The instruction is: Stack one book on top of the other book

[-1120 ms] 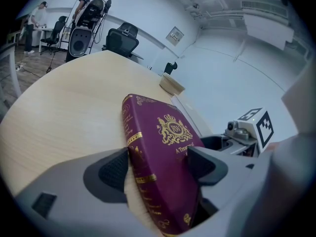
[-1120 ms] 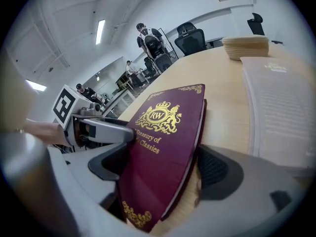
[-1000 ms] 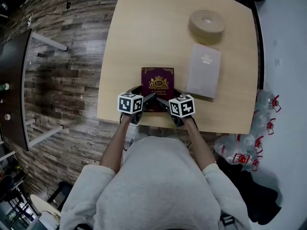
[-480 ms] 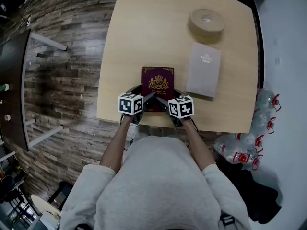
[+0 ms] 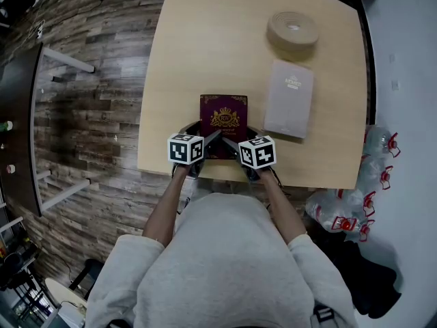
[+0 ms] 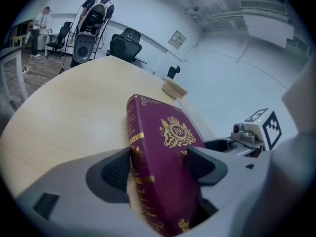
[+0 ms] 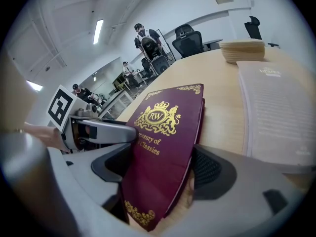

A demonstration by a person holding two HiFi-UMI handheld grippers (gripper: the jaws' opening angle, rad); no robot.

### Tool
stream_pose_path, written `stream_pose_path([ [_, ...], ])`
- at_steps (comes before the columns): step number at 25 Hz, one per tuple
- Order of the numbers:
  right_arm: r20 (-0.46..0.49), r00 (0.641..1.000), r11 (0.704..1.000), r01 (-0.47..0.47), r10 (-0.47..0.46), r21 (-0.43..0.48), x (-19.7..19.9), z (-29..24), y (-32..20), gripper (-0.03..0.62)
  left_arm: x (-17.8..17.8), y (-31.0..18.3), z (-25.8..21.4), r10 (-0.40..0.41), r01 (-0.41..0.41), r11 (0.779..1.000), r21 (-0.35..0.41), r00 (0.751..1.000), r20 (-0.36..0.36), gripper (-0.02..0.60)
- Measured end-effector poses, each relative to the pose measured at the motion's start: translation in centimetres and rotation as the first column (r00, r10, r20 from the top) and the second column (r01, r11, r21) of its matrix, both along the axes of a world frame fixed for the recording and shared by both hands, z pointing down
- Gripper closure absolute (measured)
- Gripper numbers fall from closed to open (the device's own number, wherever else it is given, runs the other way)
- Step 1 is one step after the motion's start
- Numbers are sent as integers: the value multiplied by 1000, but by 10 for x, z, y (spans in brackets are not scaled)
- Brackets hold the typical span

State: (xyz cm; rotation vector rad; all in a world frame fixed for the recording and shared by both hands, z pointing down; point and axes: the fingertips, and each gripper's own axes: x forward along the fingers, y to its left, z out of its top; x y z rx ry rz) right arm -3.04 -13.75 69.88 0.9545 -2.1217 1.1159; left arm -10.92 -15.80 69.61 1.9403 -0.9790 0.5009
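Note:
A maroon book [image 5: 223,118] with a gold crest lies on the wooden table [image 5: 198,53], close to its near edge. A pale grey book [image 5: 290,100] lies flat to its right, apart from it. My left gripper [image 5: 203,134] is at the maroon book's near left corner; in the left gripper view its pads press the spine and cover of the book [image 6: 163,152]. My right gripper [image 5: 240,137] is at the near right corner. Its jaws have just been closing with the book [image 7: 163,142] between them, and a thin gap still shows at the right pad.
A roll of tan tape [image 5: 293,33] sits at the far right of the table, behind the grey book [image 7: 276,112]. Several water bottles [image 5: 355,210] lie on the floor by the table's right side. Office chairs and people stand far behind.
Both grippers stay at the maroon book's near corners. The book's far edge has shifted very slightly left. Nothing else moved.

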Motion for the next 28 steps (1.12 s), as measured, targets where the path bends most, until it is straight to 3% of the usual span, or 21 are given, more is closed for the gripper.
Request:
stream_pose_path([
  [15, -35, 999, 998, -8, 11, 63, 6, -15, -12, 237, 3, -11, -15, -18, 18, 999, 47, 1000, 10, 221],
  [28, -59, 998, 980, -26, 38, 196, 10, -42, -32, 258, 5, -29, -47, -30, 22, 984, 175, 999, 42, 222],
])
